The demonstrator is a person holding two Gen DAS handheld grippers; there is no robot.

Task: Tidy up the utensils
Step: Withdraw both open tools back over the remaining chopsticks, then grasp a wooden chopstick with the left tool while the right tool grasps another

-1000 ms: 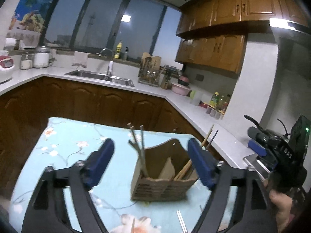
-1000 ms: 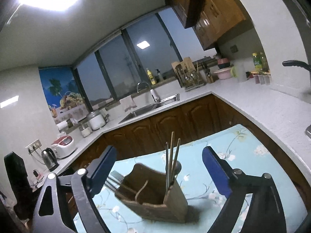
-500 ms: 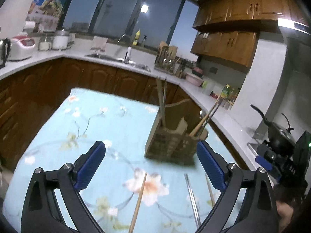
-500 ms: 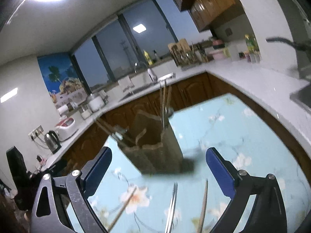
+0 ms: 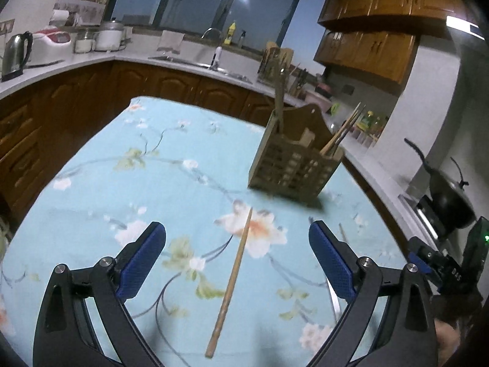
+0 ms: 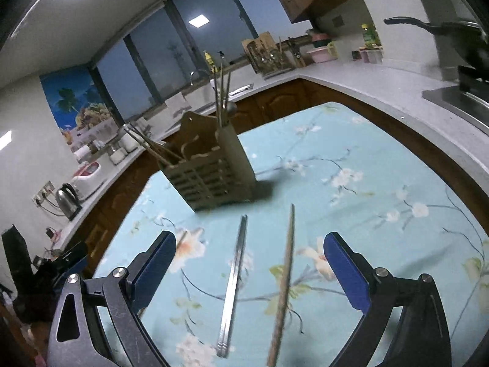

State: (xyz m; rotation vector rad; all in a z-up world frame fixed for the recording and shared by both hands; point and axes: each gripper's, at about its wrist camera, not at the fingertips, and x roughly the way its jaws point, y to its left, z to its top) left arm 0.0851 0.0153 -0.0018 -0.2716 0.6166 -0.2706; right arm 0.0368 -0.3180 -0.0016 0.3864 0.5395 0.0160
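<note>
Both tools hang spread wide above the desk (image 5: 91, 165), gripping nothing: our left tool (image 5: 237, 258) has a wooden chopstick (image 5: 232, 278) lying between its blue pads, and our right tool (image 6: 249, 264) frames a pair of metal chopsticks (image 6: 233, 284) on the left and a second wooden stick (image 6: 284, 281) on the right. All of these lie flat on the flowered blue cloth, near side of the utensil holder (image 5: 295, 165), clear of it.

We see the holder, a slatted wooden caddy with a tall arched back, standing upright toward the far right of the desk in the left view. Its compartments are partly filled: a few wooden chopsticks (image 5: 343, 131) lean out of its right end, and thin upright sticks (image 5: 278, 98) rise from the left end. From the right view the same caddy (image 6: 211, 171) shows metal sticks and what looks like a spoon bowl at one end.

Motion blur softens the caddy and the loose pieces, so we cannot count the sticks inside. Near ends of the loose pieces run toward the bottom edge of the picture, and a strip of metal beside the left tool's right finger is mostly hidden.
</note>
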